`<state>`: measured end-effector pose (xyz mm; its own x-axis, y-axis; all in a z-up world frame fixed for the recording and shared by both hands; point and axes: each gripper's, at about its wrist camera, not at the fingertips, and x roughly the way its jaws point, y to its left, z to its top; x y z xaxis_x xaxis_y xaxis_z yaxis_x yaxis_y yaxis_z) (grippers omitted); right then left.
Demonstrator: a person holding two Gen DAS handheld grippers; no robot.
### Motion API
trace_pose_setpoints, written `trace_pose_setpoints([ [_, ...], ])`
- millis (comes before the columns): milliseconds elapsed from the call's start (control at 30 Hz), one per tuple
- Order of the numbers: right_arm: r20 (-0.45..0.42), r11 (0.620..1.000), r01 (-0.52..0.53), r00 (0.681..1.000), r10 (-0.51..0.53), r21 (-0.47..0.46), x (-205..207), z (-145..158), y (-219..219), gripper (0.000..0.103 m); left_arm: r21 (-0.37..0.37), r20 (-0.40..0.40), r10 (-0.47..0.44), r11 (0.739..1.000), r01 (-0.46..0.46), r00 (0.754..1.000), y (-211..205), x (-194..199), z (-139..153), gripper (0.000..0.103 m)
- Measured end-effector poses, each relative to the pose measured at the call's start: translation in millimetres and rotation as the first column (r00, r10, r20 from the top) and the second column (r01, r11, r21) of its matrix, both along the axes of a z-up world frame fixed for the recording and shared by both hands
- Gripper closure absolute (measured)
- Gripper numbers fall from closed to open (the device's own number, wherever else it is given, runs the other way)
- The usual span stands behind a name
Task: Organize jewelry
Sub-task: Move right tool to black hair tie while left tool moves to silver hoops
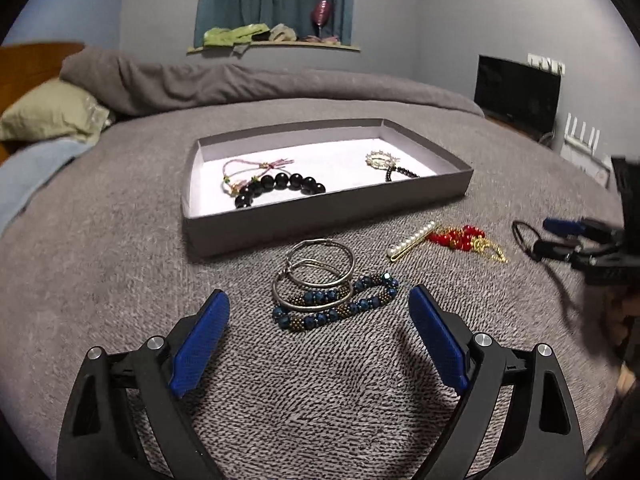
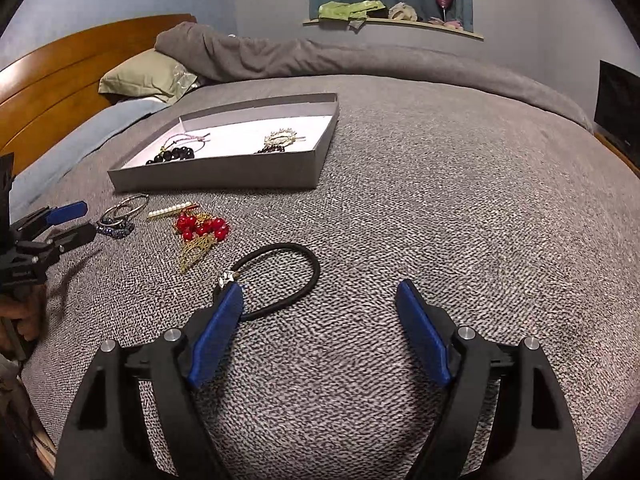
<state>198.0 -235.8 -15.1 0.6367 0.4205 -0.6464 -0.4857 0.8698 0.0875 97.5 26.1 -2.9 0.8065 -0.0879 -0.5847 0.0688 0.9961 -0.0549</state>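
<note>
**Partway there: some pieces boxed, five groups left on the bed**

In your grey box (image 1: 320, 224) you already have the black bead bracelet (image 1: 282, 185), the pink cord bracelet (image 1: 248, 166) and a gold ornament with dark beads (image 1: 380, 160). Still out on the bed (image 1: 120, 280): the silver hoops (image 1: 316, 272) lying over the blue bead bracelet (image 1: 340, 304), and toward 2 o'clock of them the pearl clip (image 1: 412, 240) and the red bead piece (image 1: 460, 238). Your left tongs (image 1: 318, 320) gape wide and empty just short of the hoops. Your right tongs (image 2: 320, 300) are open too, holding nothing; the black hair tie (image 2: 280, 276) lies at their 11 o'clock, by the left pad.
</note>
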Motion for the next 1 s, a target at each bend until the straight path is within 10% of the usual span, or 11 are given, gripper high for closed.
trace_pose_setpoints([
  [233,-0.014,0.999,-0.031,0.999,0.031,-0.016,3.1,-3.5,13.5,0.03,-0.064,-0.005,0.009,0.998,-0.009,1.0,8.7,16.0,6.3,0.013],
  [633,-0.025,0.999,-0.039,0.999,0.04,0.032,3.5,-4.3,6.2,0.061,0.039,-0.148,0.005,0.999,0.001,0.989,-10.6,68.5,-8.3,0.02],
  [1000,-0.015,0.999,-0.034,0.999,0.035,0.005,2.6,-4.8,9.5,0.062,-0.019,-0.143,0.029,0.999,-0.032,0.989,2.1,65.3,-13.4,0.049],
])
